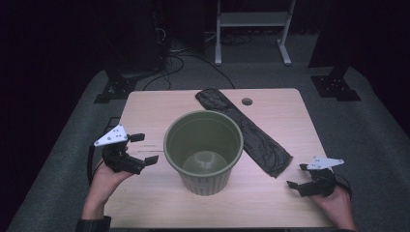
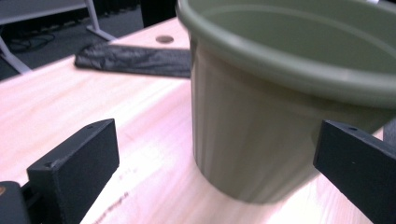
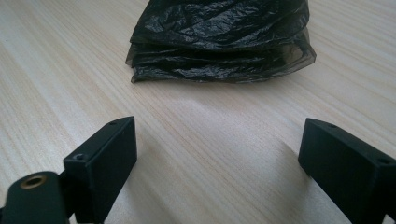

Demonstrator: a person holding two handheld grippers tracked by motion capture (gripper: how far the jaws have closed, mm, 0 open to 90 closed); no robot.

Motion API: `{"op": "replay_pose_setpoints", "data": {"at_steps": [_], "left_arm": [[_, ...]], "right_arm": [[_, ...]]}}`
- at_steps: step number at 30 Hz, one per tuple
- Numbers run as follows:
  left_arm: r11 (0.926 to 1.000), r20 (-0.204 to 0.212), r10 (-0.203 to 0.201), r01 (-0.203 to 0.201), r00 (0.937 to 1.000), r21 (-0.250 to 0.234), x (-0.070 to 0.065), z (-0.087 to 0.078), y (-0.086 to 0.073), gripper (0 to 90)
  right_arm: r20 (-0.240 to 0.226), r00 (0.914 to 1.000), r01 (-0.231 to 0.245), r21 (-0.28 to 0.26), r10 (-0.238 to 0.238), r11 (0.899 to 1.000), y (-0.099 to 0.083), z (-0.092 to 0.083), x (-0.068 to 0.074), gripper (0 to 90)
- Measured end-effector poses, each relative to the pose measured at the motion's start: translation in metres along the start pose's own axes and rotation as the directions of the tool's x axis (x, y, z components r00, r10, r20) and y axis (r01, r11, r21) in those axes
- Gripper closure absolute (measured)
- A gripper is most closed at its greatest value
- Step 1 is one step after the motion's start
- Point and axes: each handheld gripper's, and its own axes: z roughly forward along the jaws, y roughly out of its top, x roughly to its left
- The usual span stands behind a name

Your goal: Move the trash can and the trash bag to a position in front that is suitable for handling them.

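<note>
**A:** Beside the green bin [image 1: 203, 151], on its left, left gripper [image 1: 140, 149] has both jaws spread wide with nothing between them. Its own camera has the ribbed bin wall [image 2: 243, 135] just ahead, not touching.

**B:** Right one?

**A:** Right gripper [image 1: 296, 176] sits right of the bin, low over the table [image 1: 145, 108], jaws also wide and empty. Folded black bag [image 3: 219, 42] lies just ahead of them, near end toward the tips. From above the bag [image 1: 244, 130] runs diagonally behind and right of the bin, one long edge just beside the rim.

**B:** Plan?

**A:** My read: bag goes into the bin as a liner. 2 points. Right jaws should come in flat to the table and pinch the whole stack at that near end, not only the top ply. Left should brace the bin wall, since a light empty bin will probably skid or tip.

**B:** Risk?

**A:** Thin film slipping out, I'd guess. Take a deep bite.
</note>
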Motion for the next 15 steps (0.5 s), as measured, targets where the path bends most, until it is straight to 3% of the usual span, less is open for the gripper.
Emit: {"op": "replay_pose_setpoints", "data": {"at_steps": [15], "left_arm": [[0.9976,-0.006,0.023,-0.022,0.9997,0.065,-0.008,0.028,-0.051,0.0]], "right_arm": [[0.007,1.0000,-0.006,0.000,0.006,1.000,0.000,0.000,0.001,10.0]]}}
